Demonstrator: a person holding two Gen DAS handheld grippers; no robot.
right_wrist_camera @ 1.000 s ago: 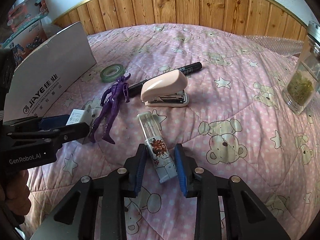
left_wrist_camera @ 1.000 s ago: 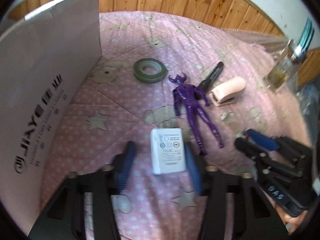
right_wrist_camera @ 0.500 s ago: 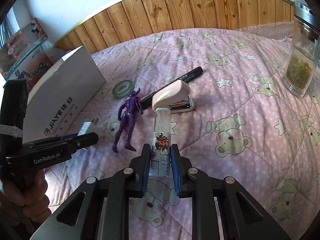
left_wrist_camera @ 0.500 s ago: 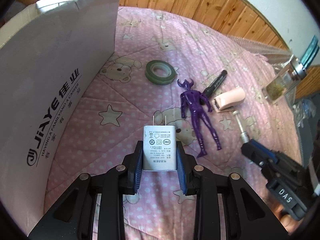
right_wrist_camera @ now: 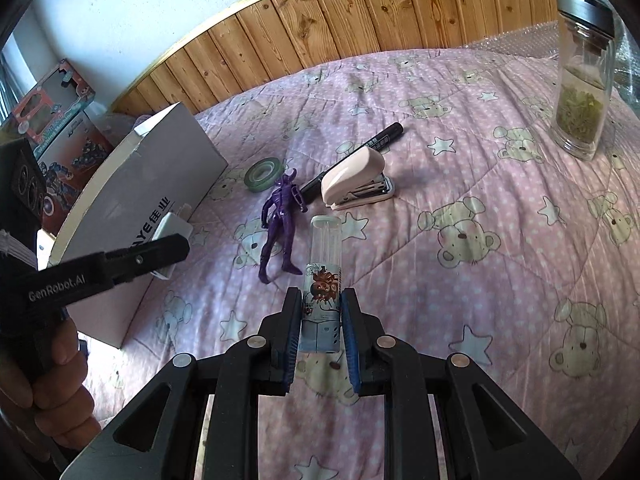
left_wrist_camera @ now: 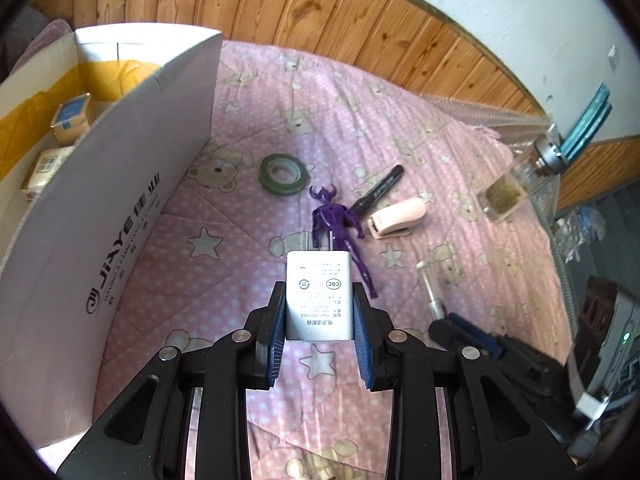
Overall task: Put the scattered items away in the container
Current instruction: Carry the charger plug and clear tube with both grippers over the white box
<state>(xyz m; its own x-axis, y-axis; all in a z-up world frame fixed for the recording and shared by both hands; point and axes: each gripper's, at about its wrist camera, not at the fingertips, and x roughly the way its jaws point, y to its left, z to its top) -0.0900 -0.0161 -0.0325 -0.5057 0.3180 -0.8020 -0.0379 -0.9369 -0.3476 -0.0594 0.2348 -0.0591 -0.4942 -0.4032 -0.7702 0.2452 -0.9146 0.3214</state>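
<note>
Left wrist view: my left hand-held gripper is clamped on a white charger, prongs toward twelve o'clock, clear of the bed. My right hand-held gripper is clamped on a clear printed tube, also lifted.

Progress, as I judge it: early to middle. The white cardboard box at nine o'clock already holds a couple of small packets. Both held things are not yet over it. On the bed, toward twelve and one o'clock, remain a green tape roll, a purple figure, a black marker and a pink stapler; marker and stapler lie just beside each other. A glass jar stands well apart at two o'clock.

The surface is a soft pink quilt with bears and stars. Wooden panelling runs behind it, below a white wall.
</note>
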